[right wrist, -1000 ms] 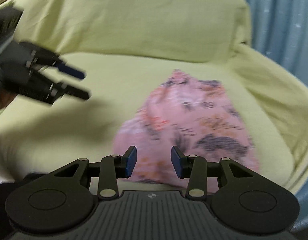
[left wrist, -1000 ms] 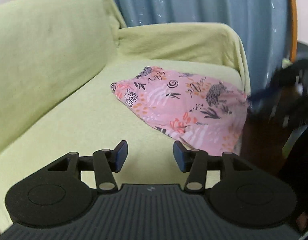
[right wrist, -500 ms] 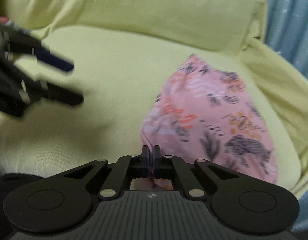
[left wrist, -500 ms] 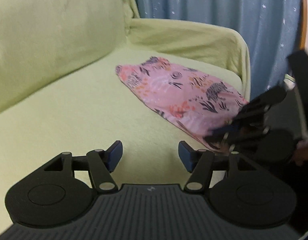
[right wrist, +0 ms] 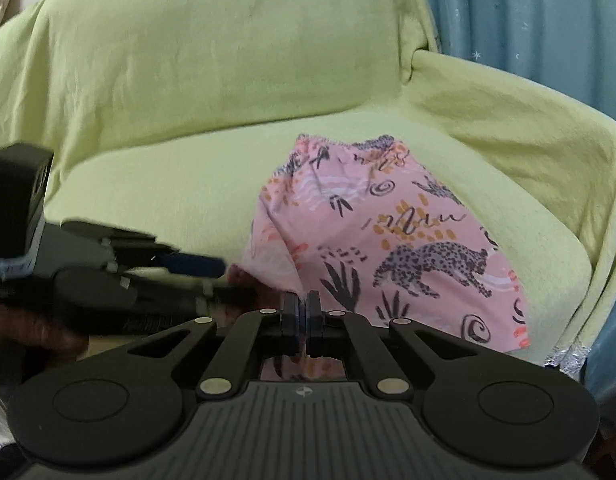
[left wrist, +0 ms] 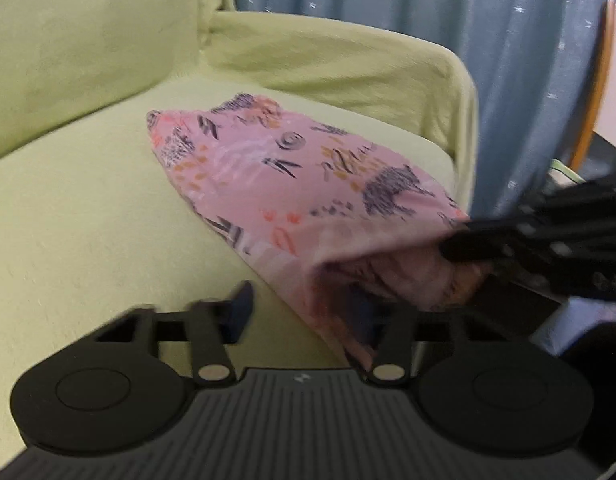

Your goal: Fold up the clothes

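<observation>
A pink garment [left wrist: 299, 176] printed with leopards and plants lies on the yellow-green sofa seat [left wrist: 87, 208]. In the right wrist view my right gripper [right wrist: 301, 314] is shut on the near edge of the garment [right wrist: 388, 240] and holds that edge raised. The left wrist view shows the right gripper [left wrist: 448, 246] pinching the lifted fold. My left gripper [left wrist: 303, 316] is open at the garment's near corner. The hanging cloth lies between its fingers and partly hides the right one. From the right wrist view the left gripper [right wrist: 231, 280] reaches in from the left, fingers apart.
The sofa's backrest [right wrist: 187, 80] and armrest [left wrist: 328, 64] enclose the seat. A blue star-patterned curtain [left wrist: 428, 20] hangs behind. A wooden frame [left wrist: 592, 80] stands at the far right. A hand [right wrist: 31, 328] holds the left gripper.
My right gripper shut on the garment's near edge and lifted it. My left gripper moved right, up to the lifted corner, staying open.
</observation>
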`<action>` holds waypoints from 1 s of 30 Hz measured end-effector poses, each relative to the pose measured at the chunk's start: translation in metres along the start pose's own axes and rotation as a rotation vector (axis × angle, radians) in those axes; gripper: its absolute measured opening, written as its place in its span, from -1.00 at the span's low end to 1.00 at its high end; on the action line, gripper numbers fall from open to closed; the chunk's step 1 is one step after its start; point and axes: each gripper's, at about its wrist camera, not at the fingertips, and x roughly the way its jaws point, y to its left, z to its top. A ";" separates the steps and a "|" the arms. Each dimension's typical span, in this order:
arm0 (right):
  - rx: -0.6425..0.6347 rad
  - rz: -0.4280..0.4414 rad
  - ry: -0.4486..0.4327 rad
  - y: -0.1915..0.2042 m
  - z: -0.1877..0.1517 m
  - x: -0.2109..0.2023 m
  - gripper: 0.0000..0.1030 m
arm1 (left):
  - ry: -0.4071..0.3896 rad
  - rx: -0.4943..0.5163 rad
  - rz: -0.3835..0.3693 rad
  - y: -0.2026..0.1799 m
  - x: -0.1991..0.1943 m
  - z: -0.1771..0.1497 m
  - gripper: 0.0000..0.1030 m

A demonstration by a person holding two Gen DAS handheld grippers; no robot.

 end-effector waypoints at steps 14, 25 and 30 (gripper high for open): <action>-0.602 0.053 0.037 0.082 -0.045 0.022 -0.82 | 0.042 -0.231 -0.027 0.043 -0.022 -0.014 -0.99; -0.740 -0.019 0.032 0.093 -0.058 0.031 -0.54 | 0.065 -0.358 -0.101 0.064 -0.021 -0.006 -0.99; -0.522 0.068 0.054 0.067 -0.039 0.024 -1.00 | 0.076 -0.249 -0.074 0.053 -0.020 -0.003 -0.99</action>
